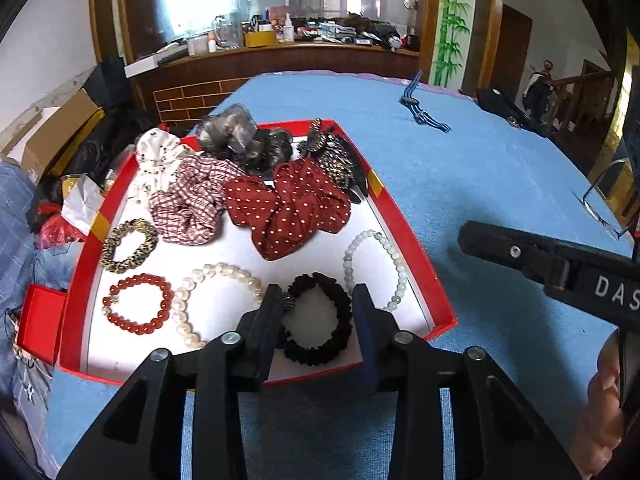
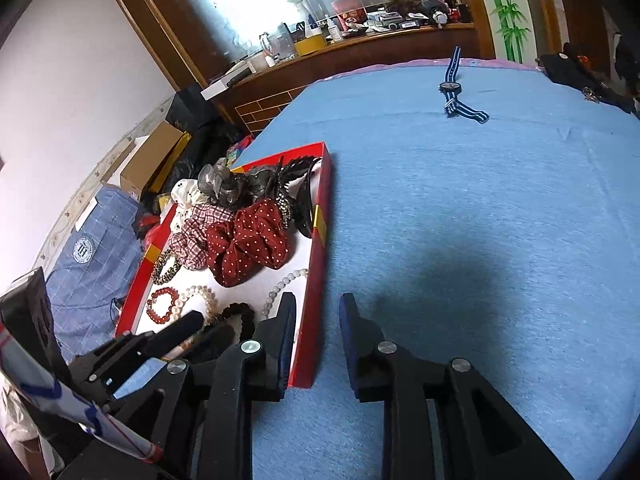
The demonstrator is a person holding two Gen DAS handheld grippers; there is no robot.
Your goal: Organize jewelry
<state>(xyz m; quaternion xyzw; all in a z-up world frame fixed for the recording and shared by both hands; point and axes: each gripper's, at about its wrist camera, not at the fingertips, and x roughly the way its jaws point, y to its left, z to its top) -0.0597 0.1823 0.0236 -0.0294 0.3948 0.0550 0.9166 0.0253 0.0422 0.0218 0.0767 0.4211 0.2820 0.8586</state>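
A red tray (image 1: 405,236) with a white floor lies on the blue cloth (image 2: 480,208). It holds scrunchies at the back and, nearer me, a red bead bracelet (image 1: 138,304), a pearl bracelet (image 1: 218,276), a pale bead bracelet (image 1: 376,268) and a black scrunchie (image 1: 344,322). My left gripper (image 1: 317,298) hovers open over the black scrunchie, its pads apart from it on either side. My right gripper (image 2: 318,302) stands open and empty above the tray's right wall (image 2: 320,264) and the cloth. A watch with a blue striped strap (image 2: 454,94) lies far back on the cloth.
A red dotted scrunchie (image 1: 288,208), a checked one (image 1: 192,204), a white one (image 1: 160,160), a grey one (image 1: 236,136) and dark hair clips (image 1: 332,156) crowd the tray's back. Glasses (image 1: 600,200) lie at the right. Bags and boxes (image 2: 152,160) stand left of the table.
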